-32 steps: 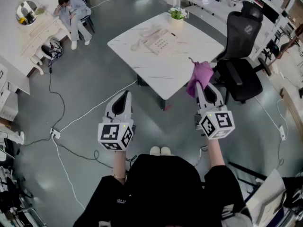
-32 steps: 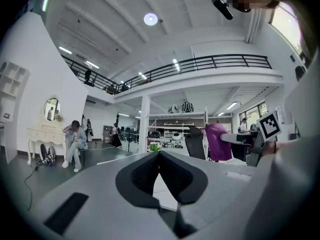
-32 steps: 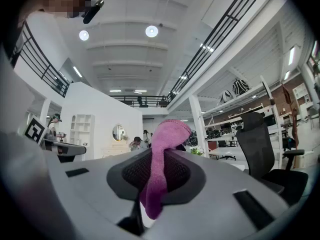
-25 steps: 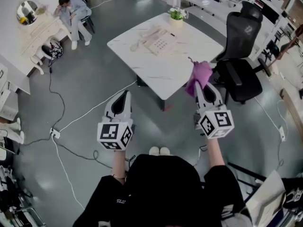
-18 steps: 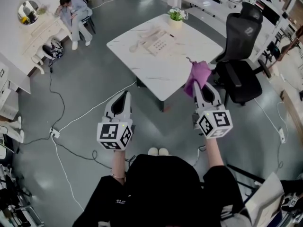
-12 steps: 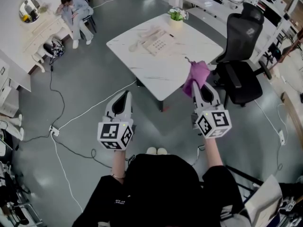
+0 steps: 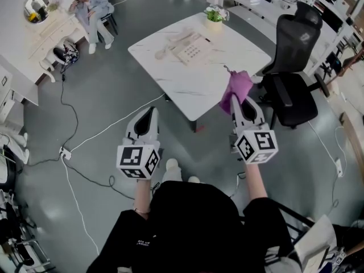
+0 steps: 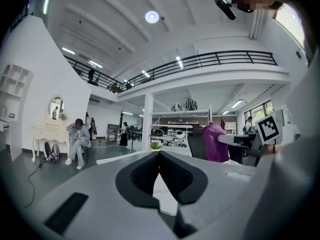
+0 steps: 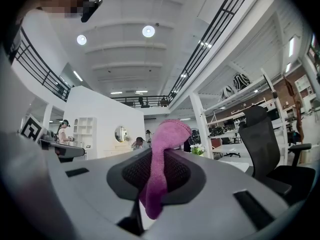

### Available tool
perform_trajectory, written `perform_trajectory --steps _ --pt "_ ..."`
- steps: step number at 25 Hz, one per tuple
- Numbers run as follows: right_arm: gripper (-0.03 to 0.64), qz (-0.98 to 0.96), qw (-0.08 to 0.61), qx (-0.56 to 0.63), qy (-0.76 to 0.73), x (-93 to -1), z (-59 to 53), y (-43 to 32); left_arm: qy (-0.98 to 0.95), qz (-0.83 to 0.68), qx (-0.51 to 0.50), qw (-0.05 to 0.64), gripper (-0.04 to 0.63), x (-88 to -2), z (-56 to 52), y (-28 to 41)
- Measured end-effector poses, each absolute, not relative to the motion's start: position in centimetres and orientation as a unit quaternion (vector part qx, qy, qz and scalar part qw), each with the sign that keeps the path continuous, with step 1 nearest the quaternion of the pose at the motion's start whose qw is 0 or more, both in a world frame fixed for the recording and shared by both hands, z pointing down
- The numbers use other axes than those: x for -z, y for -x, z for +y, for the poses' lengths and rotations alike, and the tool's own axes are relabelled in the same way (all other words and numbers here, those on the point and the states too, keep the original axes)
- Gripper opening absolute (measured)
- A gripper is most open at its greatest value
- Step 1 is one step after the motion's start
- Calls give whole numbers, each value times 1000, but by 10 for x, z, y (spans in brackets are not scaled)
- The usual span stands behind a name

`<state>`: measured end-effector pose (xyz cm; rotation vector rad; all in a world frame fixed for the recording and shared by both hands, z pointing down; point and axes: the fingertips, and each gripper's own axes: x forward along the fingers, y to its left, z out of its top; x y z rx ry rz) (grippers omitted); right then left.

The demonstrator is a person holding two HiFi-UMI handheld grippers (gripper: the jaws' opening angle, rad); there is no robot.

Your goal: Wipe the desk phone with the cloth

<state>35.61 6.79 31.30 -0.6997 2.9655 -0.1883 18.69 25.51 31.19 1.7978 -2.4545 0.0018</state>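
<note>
Approach step, no wiping yet: the right tool (image 7: 241, 102) pinches a magenta fleecy cloth (image 7: 238, 86), and the left tool (image 7: 149, 115) is pressed together, empty. The beige push-button desk phone (image 7: 190, 46) lies far across the white marble-look table (image 7: 199, 87). The next move probably means stepping up to the table's near corner. A black office chair (image 7: 293, 92) crowds the right, and white floor cables (image 7: 108, 131) trail on the left.

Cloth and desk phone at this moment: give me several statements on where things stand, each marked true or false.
1. The right tool is shut on the pink cloth. True.
2. The cloth is pressed onto the desk phone. False: it is held up in the air near the table edge, apart from the phone.
3. The left tool carries a second cloth. False: its jaws are together with nothing between them.
4. A potted plant stands on the table beyond the phone. True.
5. The office chair stands at the table's left side. False: it is at the right.
</note>
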Motion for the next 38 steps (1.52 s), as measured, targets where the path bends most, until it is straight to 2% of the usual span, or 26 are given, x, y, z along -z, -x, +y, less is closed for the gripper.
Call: perform_trajectory --steps 10,25,38 --pt "38 966 33 70 246 -326 49 -319 -606 -793 -1 61 -3 -323 227 -149" --pt "38 936 28 95 337 -337 15 -212 -648 -757 -2 83 -3 -338 184 -13" --pt "38 918 30 88 387 -340 8 -150 -669 -738 2 87 -3 -348 174 60"
